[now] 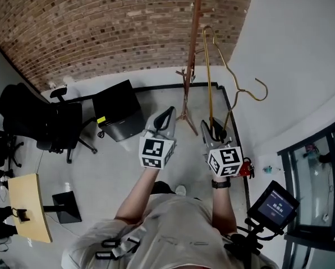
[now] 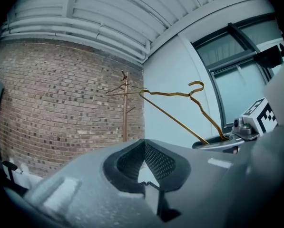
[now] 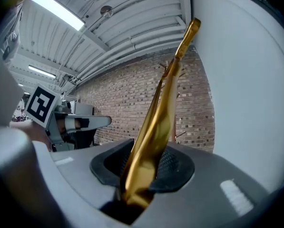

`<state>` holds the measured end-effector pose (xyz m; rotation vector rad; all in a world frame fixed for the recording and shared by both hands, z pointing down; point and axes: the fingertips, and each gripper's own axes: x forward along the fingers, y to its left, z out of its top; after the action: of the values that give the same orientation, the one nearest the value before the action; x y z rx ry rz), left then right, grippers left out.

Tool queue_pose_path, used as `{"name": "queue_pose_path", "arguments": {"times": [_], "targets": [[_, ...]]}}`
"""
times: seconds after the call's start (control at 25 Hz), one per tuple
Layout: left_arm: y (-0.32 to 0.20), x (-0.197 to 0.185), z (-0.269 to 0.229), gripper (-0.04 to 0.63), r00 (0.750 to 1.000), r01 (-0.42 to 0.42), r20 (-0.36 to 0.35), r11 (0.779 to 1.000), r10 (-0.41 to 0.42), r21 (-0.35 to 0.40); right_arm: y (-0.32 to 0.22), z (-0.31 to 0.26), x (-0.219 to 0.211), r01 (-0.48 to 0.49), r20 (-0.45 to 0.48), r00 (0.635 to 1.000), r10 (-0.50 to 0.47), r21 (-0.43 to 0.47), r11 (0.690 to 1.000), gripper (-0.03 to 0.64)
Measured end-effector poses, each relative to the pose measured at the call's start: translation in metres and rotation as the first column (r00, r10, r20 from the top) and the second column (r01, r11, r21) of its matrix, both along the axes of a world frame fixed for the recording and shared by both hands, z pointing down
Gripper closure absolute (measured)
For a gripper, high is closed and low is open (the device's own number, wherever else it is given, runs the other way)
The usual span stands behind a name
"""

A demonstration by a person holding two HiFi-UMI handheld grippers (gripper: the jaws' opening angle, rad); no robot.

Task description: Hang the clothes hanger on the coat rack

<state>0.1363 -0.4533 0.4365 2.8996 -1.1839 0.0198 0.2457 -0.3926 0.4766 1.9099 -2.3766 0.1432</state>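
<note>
A gold wire clothes hanger [image 1: 234,88] stands up from my right gripper [image 1: 215,129], which is shut on its lower bar. In the right gripper view the hanger [image 3: 163,108] runs up and away from between the pads of the right gripper [image 3: 149,163]. The wooden coat rack [image 1: 192,49] stands ahead against the brick wall, a little left of the hanger and apart from it. My left gripper [image 1: 165,119] is held beside the right one, shut and with nothing in it. From the left gripper [image 2: 144,148] I see the rack [image 2: 125,108] and the hanger [image 2: 180,95] to its right.
A black office chair [image 1: 38,122] and a black cabinet [image 1: 119,111] stand at the left by the brick wall [image 1: 100,27]. A wooden table [image 1: 24,206] is at the near left. A white wall [image 1: 302,49] and glazed frames [image 1: 319,172] close the right side. A small screen [image 1: 274,206] sits near my right elbow.
</note>
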Motion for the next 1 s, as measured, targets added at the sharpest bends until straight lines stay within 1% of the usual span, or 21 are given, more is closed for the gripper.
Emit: {"name": "queue_pose_path", "arguments": {"times": [0.08,0.16,0.36,0.44,0.52,0.64,0.72,0.8,0.92,1.0], "targets": [[-0.02,0.006,0.009,0.598,1.0,0.013,0.018,1.0,-0.013,-0.016,-0.02,0.012,0.011,0.008,0.02,1.0,-0.007,-0.036,0.999,0.499],[-0.042,0.008,0.013,0.598,1.0,0.021,0.021,0.999,-0.021,-0.027,-0.041,0.022,0.014,0.03,0.023,0.999,-0.029,-0.067,0.997,0.499],[-0.11,0.028,0.008,0.598,1.0,0.02,0.018,1.0,-0.02,-0.016,-0.109,0.031,0.017,0.124,-0.03,0.991,-0.127,-0.084,0.989,0.497],[-0.139,0.036,0.004,0.598,1.0,0.019,0.013,1.0,-0.019,-0.015,-0.14,0.03,0.02,0.163,-0.036,0.985,-0.167,-0.099,0.982,0.497],[-0.165,0.036,-0.003,0.598,1.0,0.022,0.006,1.0,-0.022,0.004,-0.171,0.023,0.018,0.218,-0.052,0.973,-0.224,-0.108,0.97,0.497],[-0.201,0.04,-0.006,0.598,1.0,0.03,-0.004,0.999,-0.03,0.026,-0.214,0.015,0.015,0.33,-0.084,0.937,-0.339,-0.107,0.938,0.495],[-0.218,0.048,-0.005,0.598,1.0,0.021,-0.008,1.0,-0.021,0.02,-0.236,0.008,0.019,0.419,-0.07,0.902,-0.426,-0.1,0.903,0.495],[-0.229,0.053,-0.006,0.598,0.999,0.015,-0.029,1.0,-0.015,0.002,-0.253,0.001,0.027,0.494,-0.063,0.863,-0.501,-0.093,0.864,0.495],[-0.253,0.063,-0.01,0.598,0.996,0.029,-0.089,0.999,-0.032,-0.04,-0.288,-0.011,0.05,0.546,-0.098,0.826,-0.555,-0.104,0.831,0.494],[-0.264,0.075,-0.011,0.598,0.995,0.057,-0.082,0.998,-0.059,-0.028,-0.31,-0.013,0.067,0.581,-0.103,0.798,-0.593,-0.124,0.804,0.494]]}}
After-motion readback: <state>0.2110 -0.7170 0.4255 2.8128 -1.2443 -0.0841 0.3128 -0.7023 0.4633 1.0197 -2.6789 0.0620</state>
